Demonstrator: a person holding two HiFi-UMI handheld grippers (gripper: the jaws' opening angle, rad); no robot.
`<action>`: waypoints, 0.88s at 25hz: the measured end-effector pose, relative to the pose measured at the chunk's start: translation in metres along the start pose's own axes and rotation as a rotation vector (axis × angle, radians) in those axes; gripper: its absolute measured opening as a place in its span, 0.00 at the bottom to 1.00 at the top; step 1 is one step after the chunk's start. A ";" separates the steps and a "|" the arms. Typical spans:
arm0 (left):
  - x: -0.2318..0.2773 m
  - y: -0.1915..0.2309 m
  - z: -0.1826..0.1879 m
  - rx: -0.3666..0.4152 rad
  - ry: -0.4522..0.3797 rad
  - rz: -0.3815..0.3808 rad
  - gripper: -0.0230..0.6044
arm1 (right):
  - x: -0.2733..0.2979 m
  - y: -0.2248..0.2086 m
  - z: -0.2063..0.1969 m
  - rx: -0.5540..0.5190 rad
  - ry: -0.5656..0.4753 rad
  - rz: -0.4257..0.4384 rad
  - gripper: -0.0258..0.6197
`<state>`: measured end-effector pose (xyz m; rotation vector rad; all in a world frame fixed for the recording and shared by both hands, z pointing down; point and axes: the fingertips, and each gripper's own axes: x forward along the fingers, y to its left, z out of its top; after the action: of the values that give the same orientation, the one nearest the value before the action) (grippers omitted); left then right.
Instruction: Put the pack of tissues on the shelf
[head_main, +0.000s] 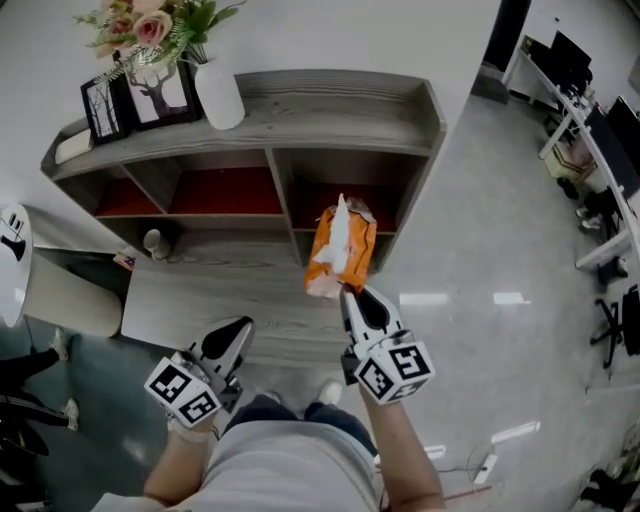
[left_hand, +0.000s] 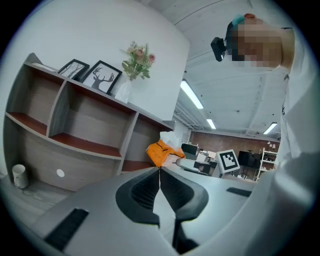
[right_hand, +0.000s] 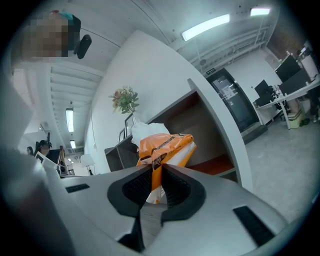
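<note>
An orange pack of tissues (head_main: 340, 250) with a white tissue sticking out of its top hangs in front of the grey shelf unit (head_main: 330, 115). My right gripper (head_main: 352, 295) is shut on the pack's lower edge, and the pack (right_hand: 162, 147) stands up between its jaws in the right gripper view. The pack sits level with the shelf's right-hand compartment (head_main: 385, 205), which has a red floor. My left gripper (head_main: 232, 340) is lower and to the left, shut with nothing in it. From the left gripper view the pack (left_hand: 161, 151) shows beyond the jaw tips.
On the shelf top stand a white vase with flowers (head_main: 218, 90) and two framed pictures (head_main: 135, 100). A small white cup (head_main: 153, 242) sits on the floor at the shelf's left. A white round table (head_main: 12, 260) is at the far left. Office desks and chairs (head_main: 600, 150) fill the right.
</note>
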<state>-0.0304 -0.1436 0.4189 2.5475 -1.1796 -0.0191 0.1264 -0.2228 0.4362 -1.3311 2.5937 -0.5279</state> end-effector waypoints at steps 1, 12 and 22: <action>0.001 0.002 0.001 -0.004 -0.003 0.011 0.06 | 0.008 -0.004 0.000 0.002 0.004 0.006 0.12; 0.004 0.023 0.016 0.015 -0.018 0.058 0.06 | 0.092 -0.035 -0.018 0.015 0.091 0.009 0.12; -0.014 0.055 0.011 -0.017 -0.037 0.166 0.06 | 0.149 -0.053 -0.060 0.021 0.192 0.014 0.12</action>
<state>-0.0818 -0.1696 0.4238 2.4357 -1.3956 -0.0361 0.0605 -0.3585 0.5128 -1.3136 2.7379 -0.7116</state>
